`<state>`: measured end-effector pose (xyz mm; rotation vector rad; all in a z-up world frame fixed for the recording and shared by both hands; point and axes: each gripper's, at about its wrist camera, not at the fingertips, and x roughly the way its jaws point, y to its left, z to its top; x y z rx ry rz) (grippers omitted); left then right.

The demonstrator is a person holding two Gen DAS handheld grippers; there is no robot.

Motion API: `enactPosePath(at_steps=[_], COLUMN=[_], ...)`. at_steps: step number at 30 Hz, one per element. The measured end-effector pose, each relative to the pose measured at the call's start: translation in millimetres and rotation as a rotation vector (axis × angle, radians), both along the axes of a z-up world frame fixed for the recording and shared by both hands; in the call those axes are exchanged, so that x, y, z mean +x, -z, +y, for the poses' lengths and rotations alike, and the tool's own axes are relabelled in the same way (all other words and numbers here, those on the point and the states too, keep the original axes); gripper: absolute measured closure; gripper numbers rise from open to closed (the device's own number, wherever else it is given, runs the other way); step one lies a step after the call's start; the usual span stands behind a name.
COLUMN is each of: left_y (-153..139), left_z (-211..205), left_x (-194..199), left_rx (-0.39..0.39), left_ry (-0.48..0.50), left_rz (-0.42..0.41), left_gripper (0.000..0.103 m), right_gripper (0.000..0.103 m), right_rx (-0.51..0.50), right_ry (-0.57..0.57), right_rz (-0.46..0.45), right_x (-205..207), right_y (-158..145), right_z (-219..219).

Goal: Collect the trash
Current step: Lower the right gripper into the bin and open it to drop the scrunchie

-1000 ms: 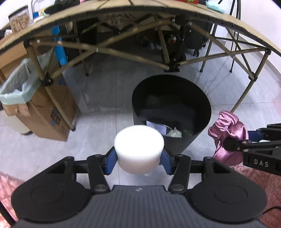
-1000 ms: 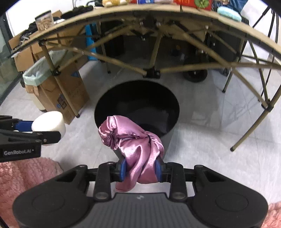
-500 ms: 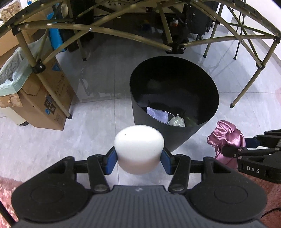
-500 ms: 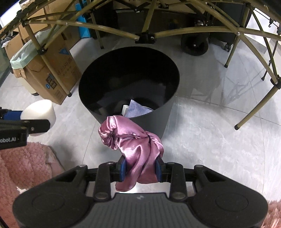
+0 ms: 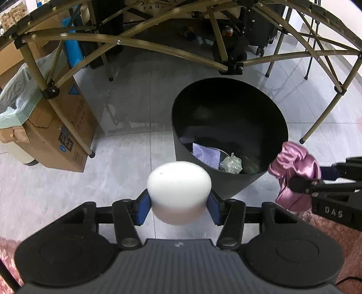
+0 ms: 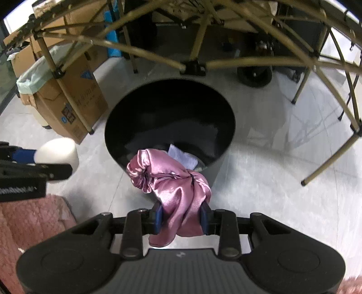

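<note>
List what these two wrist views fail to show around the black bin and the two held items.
- Black bin floor: left wrist view, near wall hides most; only a purple sheet and clear crumpled wrap show.
- Bin contents: right wrist view, the pink satin cloth covers them.
- White foam cylinder underside: hidden by its own body.
- Cardboard box label: too small.

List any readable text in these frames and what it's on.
"DAS": side of the right gripper, seen from the left wrist view.
"FAN", cut off: dark panel under the table.
Print on the left gripper body: too blurred.
Labels on the cardboard box: too small.
</note>
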<state>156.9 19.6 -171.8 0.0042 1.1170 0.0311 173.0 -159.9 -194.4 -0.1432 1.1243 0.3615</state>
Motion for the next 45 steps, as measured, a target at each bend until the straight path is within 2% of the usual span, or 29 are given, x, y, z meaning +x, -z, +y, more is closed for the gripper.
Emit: enactPosePath(at_steps=[17,22,31,41,45], left_y=[-5,-8,-5,-4,-4], left_z=[9,10,15,23,26], left_x=[13,17,22,22,23], left_rx=[-0.001,0.007,0.028,0.047,0.046], left_ry=[-0.035,-0.042,-0.063,-0.092,-0.098], left_rz=[-0.019,-0.027,-0.012,-0.009,-0.008], left_gripper=[0.05,0.05,0.05,0.05,0.05], right_gripper=[0.072,0.072,0.072,0.071,0.066], right_rx=[0.063,0.072,0.071,0.042,0.018], right_ry=[-0.069,-0.075,-0.072,-0.087,-0.094], right_rz=[-0.131,-0.144,-0.13,-0.059,-0.026], right_x=[27,41,61,80,83], right_y=[-39,-43,-38,-13,-3], right_z=[21,27,38,56,61])
